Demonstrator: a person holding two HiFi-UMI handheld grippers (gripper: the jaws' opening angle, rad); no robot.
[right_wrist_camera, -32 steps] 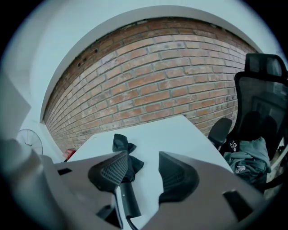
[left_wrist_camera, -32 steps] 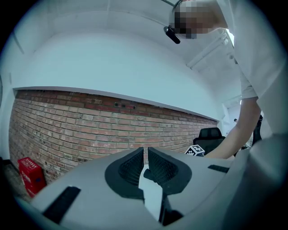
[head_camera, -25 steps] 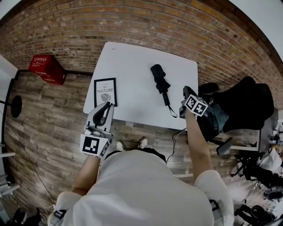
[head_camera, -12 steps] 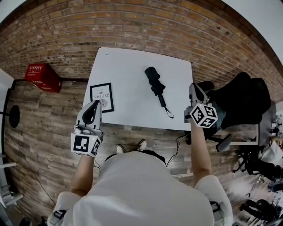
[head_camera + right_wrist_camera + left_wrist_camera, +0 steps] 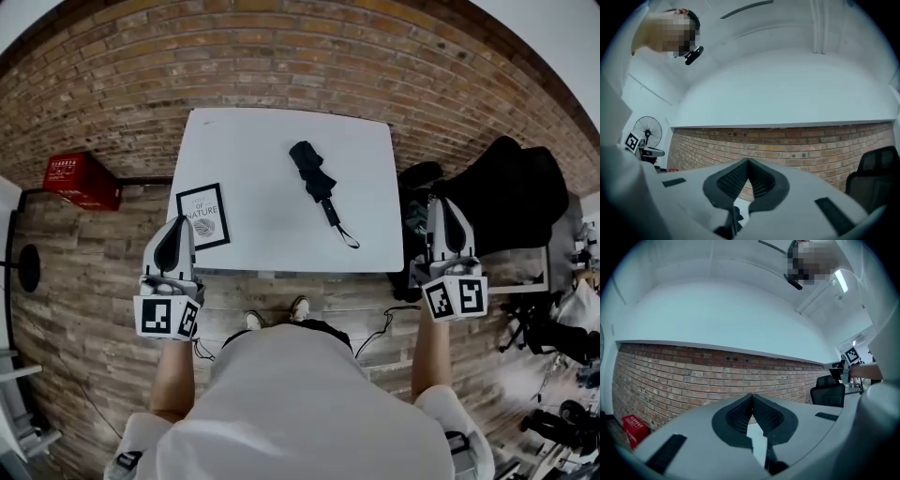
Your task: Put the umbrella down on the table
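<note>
The folded black umbrella [image 5: 312, 173] lies on the white table [image 5: 272, 141], its handle and wrist strap [image 5: 343, 232] pointing toward the near right corner. Neither gripper touches it. My left gripper [image 5: 177, 225] hovers off the table's near left corner, shut and empty; in the left gripper view its jaws [image 5: 751, 398] meet in front of the brick wall. My right gripper [image 5: 446, 202] is held to the right of the table beyond its edge, shut with nothing in it; its jaws [image 5: 748, 162] also meet against the brick wall.
A framed "NATURE" print [image 5: 203, 216] lies on the table's near left part. A red crate [image 5: 77, 180] stands on the floor at the left. A black office chair draped with dark clothing [image 5: 511, 202] stands just right of the table. A brick wall runs behind.
My right gripper left the table's right edge by the umbrella strap, rising and swinging out to the right. The left gripper drifted slightly left and up. The umbrella stayed on the table.
</note>
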